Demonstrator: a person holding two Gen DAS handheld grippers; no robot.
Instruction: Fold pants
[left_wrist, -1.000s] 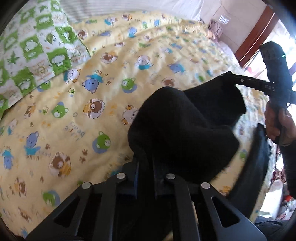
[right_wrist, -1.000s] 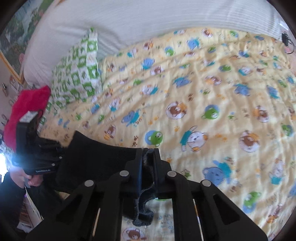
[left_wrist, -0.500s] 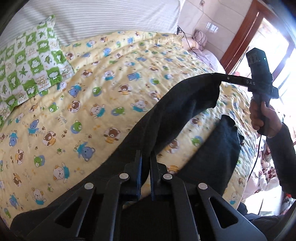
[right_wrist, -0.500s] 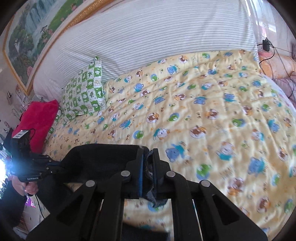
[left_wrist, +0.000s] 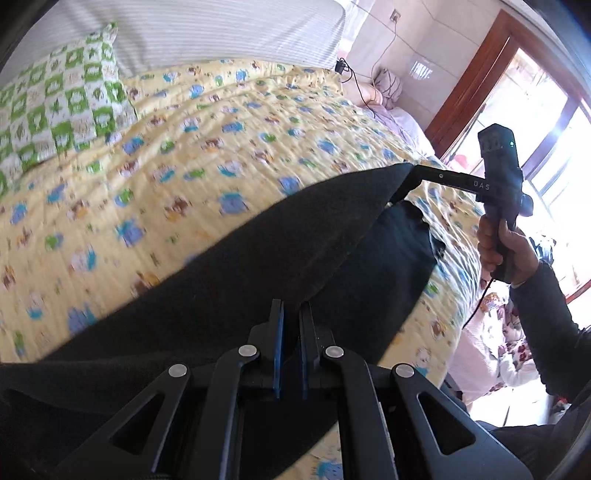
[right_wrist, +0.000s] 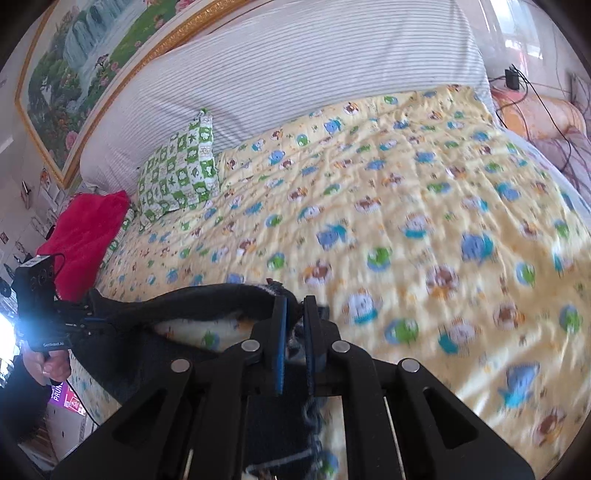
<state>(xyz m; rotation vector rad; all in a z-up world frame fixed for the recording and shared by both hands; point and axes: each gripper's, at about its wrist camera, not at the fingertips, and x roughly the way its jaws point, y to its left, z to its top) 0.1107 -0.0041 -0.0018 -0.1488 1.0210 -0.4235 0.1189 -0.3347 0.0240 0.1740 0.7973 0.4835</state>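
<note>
The black pants (left_wrist: 280, 251) hang stretched between my two grippers above the yellow cartoon-print bedspread (left_wrist: 184, 155). My left gripper (left_wrist: 290, 310) is shut on one end of the pants edge. My right gripper (right_wrist: 294, 306) is shut on the other end, where a frayed hem shows. In the left wrist view the right gripper (left_wrist: 402, 181) pinches the far corner of the cloth. In the right wrist view the pants (right_wrist: 192, 299) span to the left gripper (right_wrist: 92, 314) at the far left. A lower layer of the pants (left_wrist: 388, 266) droops onto the bed.
A green and white checked pillow (right_wrist: 181, 173) and a striped headboard cushion (right_wrist: 295, 70) lie at the head of the bed. A red cushion (right_wrist: 88, 236) sits at the bed's left side. Cables and a charger (right_wrist: 513, 81) lie at the far right. A window frame (left_wrist: 480, 81) stands beyond the bed.
Both grippers have risen and drawn apart. The pants went from a bunched heap near the left gripper to a taut span between the two grippers, higher above the bed.
</note>
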